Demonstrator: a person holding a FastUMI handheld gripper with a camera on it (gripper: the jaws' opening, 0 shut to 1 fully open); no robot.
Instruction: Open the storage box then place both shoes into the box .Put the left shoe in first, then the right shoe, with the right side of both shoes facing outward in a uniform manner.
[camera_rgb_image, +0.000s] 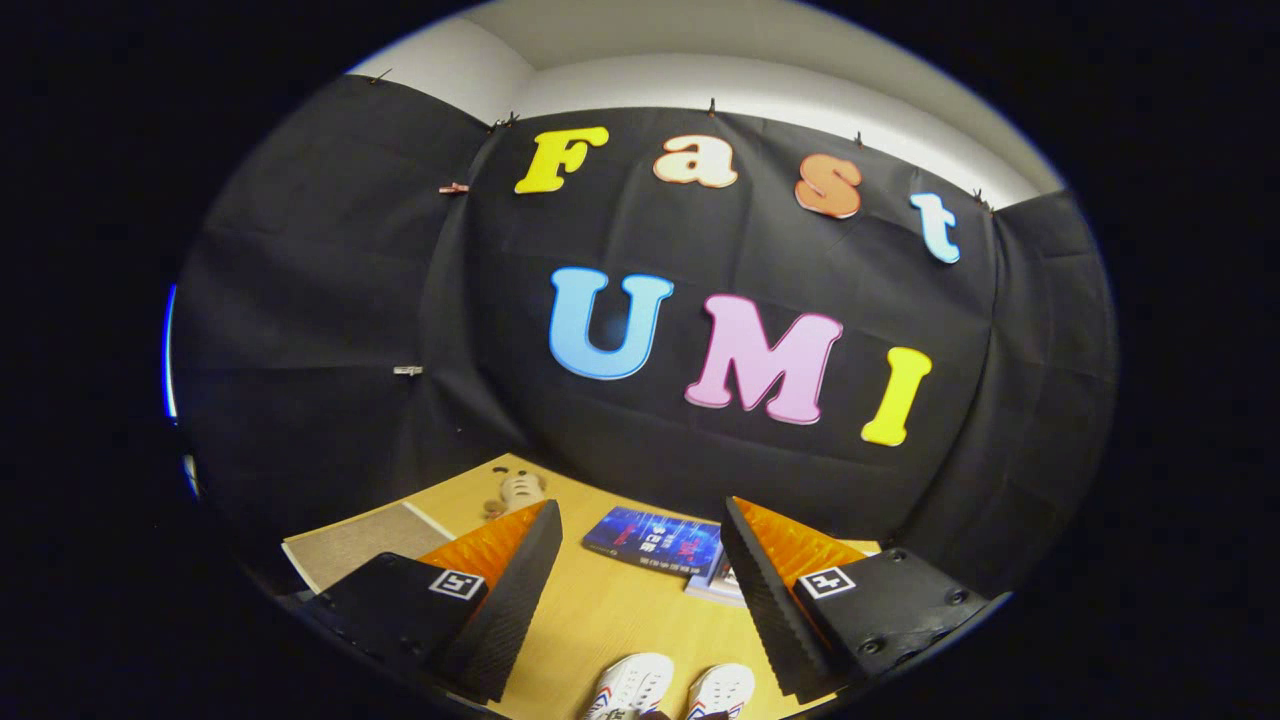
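— White canvas, striped at the sides: the two shoes (668, 690) sit toe-forward on the wooden table (610, 610), low between the two fingers and nearer than their tips.

— And the gripper (640, 520)?

— Spread wide, pinching nothing; it looks out over the table toward the cloth wall.

— Any sign of the storage box?

— I cannot pick one out. Beyond the fingertips lies a blue book (652, 540) with another book edge just behind the right finger. Past the left finger there is a small plush toy (518, 490) and a tan mat (355, 545).

— So how far along is it?

— My judgement: right at the start. Neither shoe is lifted, so opening the box, then the left shoe, then the right, all remain.
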